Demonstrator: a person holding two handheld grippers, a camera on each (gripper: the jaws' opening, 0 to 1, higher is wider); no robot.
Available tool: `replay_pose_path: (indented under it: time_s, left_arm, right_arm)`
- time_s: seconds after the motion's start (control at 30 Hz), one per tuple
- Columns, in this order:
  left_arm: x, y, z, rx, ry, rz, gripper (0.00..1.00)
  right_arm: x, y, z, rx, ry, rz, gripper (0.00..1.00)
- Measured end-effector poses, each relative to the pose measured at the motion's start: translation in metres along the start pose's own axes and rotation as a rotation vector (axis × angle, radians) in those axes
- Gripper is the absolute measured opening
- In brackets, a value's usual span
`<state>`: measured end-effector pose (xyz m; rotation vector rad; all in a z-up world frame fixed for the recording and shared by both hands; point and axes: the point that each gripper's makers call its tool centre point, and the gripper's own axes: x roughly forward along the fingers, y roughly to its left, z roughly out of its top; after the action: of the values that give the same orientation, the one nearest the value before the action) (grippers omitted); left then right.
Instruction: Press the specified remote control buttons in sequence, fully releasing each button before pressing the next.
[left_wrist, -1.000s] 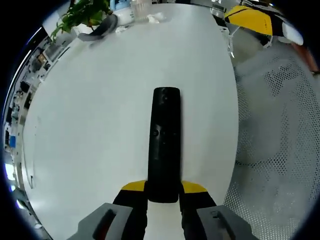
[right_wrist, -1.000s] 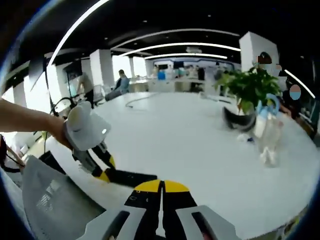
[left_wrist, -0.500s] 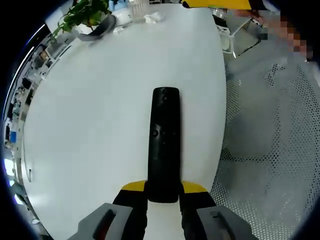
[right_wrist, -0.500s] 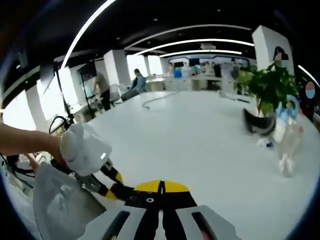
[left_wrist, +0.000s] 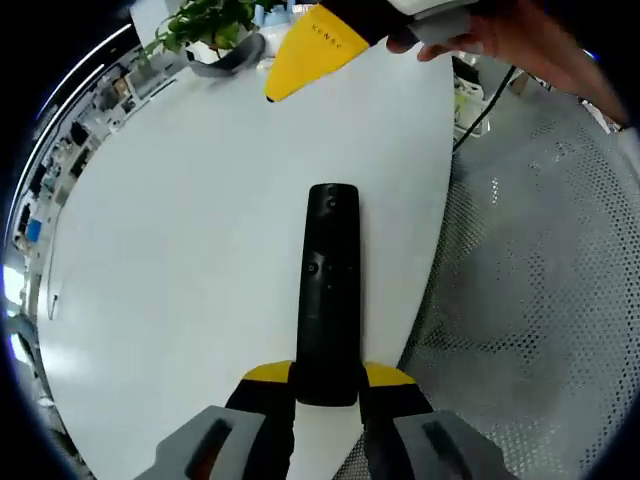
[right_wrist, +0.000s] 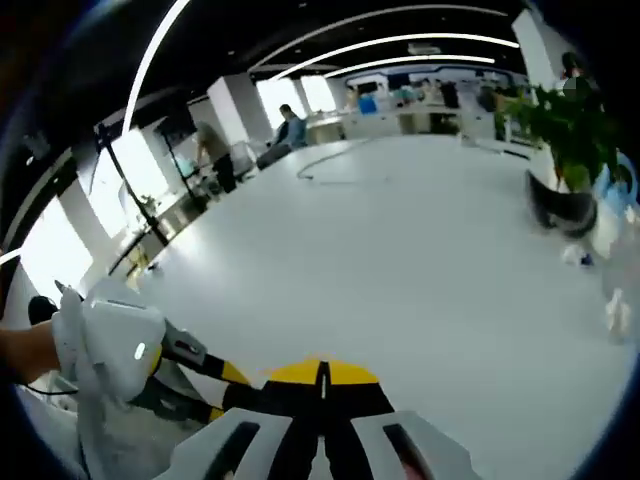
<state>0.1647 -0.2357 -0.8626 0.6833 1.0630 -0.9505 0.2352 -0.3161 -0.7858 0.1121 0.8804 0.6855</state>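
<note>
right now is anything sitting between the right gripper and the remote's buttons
Nothing visible. In the left gripper view the right gripper hangs over bare white table, beyond the remote, whose button face is uncovered. The left gripper clamps only its near end.

The right gripper (right_wrist: 322, 385), fingers closed together, hovers over the white table (right_wrist: 400, 270); the left gripper (right_wrist: 215, 385) sits lower left.

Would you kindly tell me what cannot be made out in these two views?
- Remote control, left gripper view: near end hidden between the left tongs; button markings too small to read.
- Right tongs, left gripper view: rear part cut off by the top edge.
- Remote in the right gripper view: hidden behind the right tongs.
- Potted plant, right gripper view: blurred, clipped at the edge.
</note>
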Motion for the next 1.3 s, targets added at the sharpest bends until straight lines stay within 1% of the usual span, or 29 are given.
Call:
replay_pose_path:
  time_s: [0.03, 0.07, 0.13, 0.2, 0.23, 0.3, 0.33, 0.4, 0.43, 0.5, 0.57, 0.67, 0.73, 0.8, 0.97, 1.1, 1.13, 1.2, 1.23, 1.3]
  left_arm:
    - [0.000, 0.000, 0.000, -0.006, -0.040, 0.002, 0.24]
    - [0.000, 0.000, 0.001, -0.022, -0.083, 0.010, 0.24]
    - [-0.001, 0.000, -0.001, -0.055, -0.128, 0.013, 0.24]
    - [-0.002, 0.000, -0.002, -0.066, -0.160, 0.017, 0.24]
    - [-0.002, 0.000, -0.002, -0.064, -0.172, 0.019, 0.24]
    - [-0.002, 0.000, -0.002, -0.060, -0.206, 0.022, 0.24]
    - [-0.002, 0.000, -0.001, -0.055, -0.224, 0.022, 0.24]
    - [-0.003, -0.001, 0.000, -0.063, -0.287, 0.027, 0.24]
    - [-0.003, -0.001, 0.000, -0.061, -0.302, 0.030, 0.24]
    - [-0.003, -0.003, -0.001, -0.055, -0.302, 0.029, 0.24]
    - [-0.003, -0.004, 0.000, -0.039, -0.296, 0.023, 0.24]
    - [-0.002, -0.006, 0.001, -0.024, -0.311, 0.015, 0.24]
    - [-0.003, -0.006, 0.001, -0.025, -0.313, 0.012, 0.24]
    - [-0.002, -0.006, 0.001, -0.025, -0.319, 0.010, 0.24]
    - [-0.003, -0.006, 0.002, -0.027, -0.319, 0.008, 0.24]
    - [-0.002, -0.006, 0.002, -0.026, -0.316, 0.004, 0.24]
    - [-0.002, -0.006, 0.002, -0.025, -0.317, 0.004, 0.24]
    - [-0.002, -0.006, 0.002, -0.027, -0.318, 0.002, 0.24]
    - [-0.002, -0.006, 0.002, -0.029, -0.319, 0.001, 0.24]
    - [-0.002, -0.005, 0.003, -0.039, -0.324, -0.001, 0.24]
  right_arm:
    - [0.001, -0.002, -0.006, 0.044, 0.018, -0.018, 0.00]
    - [0.002, -0.002, -0.007, 0.064, -0.003, -0.014, 0.00]
    - [0.001, -0.004, -0.011, 0.056, -0.001, -0.017, 0.00]
    - [0.000, -0.010, -0.015, 0.054, 0.024, -0.041, 0.00]
    - [0.001, -0.013, -0.017, 0.064, 0.029, -0.046, 0.00]
    - [0.005, -0.014, -0.023, 0.123, 0.054, -0.033, 0.00]
    - [0.007, -0.014, -0.028, 0.142, 0.081, -0.026, 0.00]
    - [0.011, -0.018, -0.045, 0.184, 0.183, -0.031, 0.00]
    - [0.012, -0.018, -0.047, 0.191, 0.200, -0.029, 0.00]
    - [0.013, -0.016, -0.044, 0.197, 0.173, -0.011, 0.00]
    - [0.014, -0.015, -0.045, 0.209, 0.178, -0.003, 0.00]
    - [0.016, -0.017, -0.045, 0.203, 0.173, -0.008, 0.00]
    - [0.016, -0.015, -0.056, 0.237, 0.232, 0.002, 0.00]
    - [0.018, -0.018, -0.059, 0.234, 0.244, -0.009, 0.00]
    - [0.020, -0.020, -0.059, 0.221, 0.232, -0.021, 0.00]
    - [0.023, -0.018, -0.056, 0.208, 0.220, -0.017, 0.00]
    - [0.024, -0.018, -0.056, 0.203, 0.220, -0.019, 0.00]
    - [0.027, -0.020, -0.061, 0.176, 0.247, -0.035, 0.00]
    - [0.025, -0.021, -0.059, 0.183, 0.233, -0.027, 0.00]
    - [0.025, -0.022, -0.059, 0.201, 0.224, -0.021, 0.00]
